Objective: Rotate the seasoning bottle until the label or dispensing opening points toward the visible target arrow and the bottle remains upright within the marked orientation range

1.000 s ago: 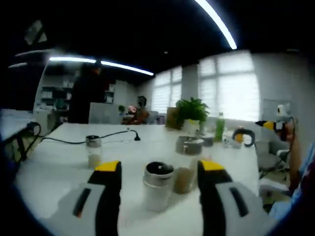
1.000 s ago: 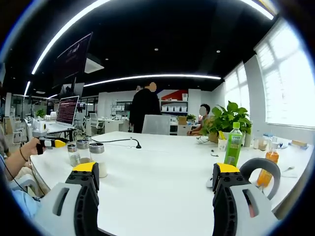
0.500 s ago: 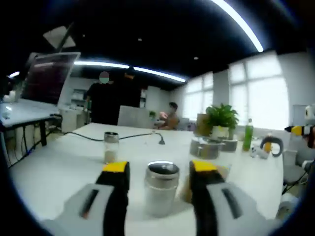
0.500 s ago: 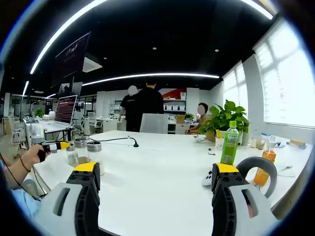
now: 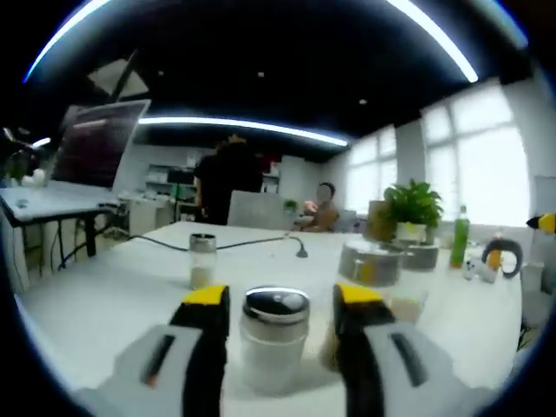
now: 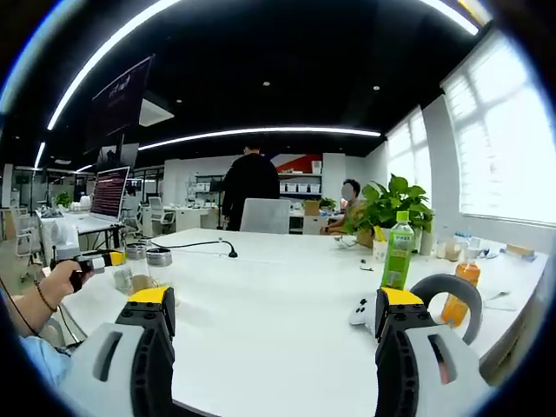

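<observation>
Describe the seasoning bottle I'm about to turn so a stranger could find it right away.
On the big white table, look between the yellow-tipped jaws of the left gripper. The seasoning bottle stands upright there, clear with a wide silver cap. The smaller shaker stands farther back near the black cable.

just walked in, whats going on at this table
A person holds a gripper in each hand at a white table. The left gripper has its jaws on either side of an upright shaker; contact is unclear. The right gripper is open over bare table, holding nothing. No target arrow is visible.
</observation>
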Demonstrator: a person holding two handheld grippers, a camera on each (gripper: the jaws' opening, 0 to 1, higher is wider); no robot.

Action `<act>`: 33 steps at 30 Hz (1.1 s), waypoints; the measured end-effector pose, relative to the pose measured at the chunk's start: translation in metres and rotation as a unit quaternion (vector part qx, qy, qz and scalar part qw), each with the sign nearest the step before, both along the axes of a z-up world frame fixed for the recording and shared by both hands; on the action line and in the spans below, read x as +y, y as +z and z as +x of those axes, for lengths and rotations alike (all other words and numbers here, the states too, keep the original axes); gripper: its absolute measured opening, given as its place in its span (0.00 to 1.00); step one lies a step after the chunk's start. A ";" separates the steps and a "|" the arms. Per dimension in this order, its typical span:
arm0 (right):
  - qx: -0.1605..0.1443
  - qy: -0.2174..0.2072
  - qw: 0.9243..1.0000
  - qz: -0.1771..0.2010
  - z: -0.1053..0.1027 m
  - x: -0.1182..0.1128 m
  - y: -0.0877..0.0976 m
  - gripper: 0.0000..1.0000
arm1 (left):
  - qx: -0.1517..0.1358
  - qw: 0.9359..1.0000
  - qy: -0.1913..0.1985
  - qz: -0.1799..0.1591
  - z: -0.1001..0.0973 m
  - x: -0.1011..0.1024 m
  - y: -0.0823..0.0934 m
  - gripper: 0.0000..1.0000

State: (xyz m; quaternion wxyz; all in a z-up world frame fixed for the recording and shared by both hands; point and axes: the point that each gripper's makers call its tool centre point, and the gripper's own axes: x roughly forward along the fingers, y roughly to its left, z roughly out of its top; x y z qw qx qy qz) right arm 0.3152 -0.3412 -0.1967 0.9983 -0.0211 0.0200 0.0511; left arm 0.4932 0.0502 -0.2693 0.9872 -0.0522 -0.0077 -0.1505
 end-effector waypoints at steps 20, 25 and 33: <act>0.001 0.012 1.000 0.002 -0.002 0.007 0.000 0.98 | -0.010 0.999 -0.027 0.033 0.004 0.002 -0.004 0.33; -0.003 0.006 1.000 0.004 -0.003 0.004 0.002 0.98 | -0.015 0.997 -0.062 0.040 0.004 0.003 -0.005 0.33; 0.002 0.005 1.000 0.006 -0.001 0.003 0.000 0.97 | -0.016 0.995 -0.089 0.040 0.007 0.000 -0.006 0.33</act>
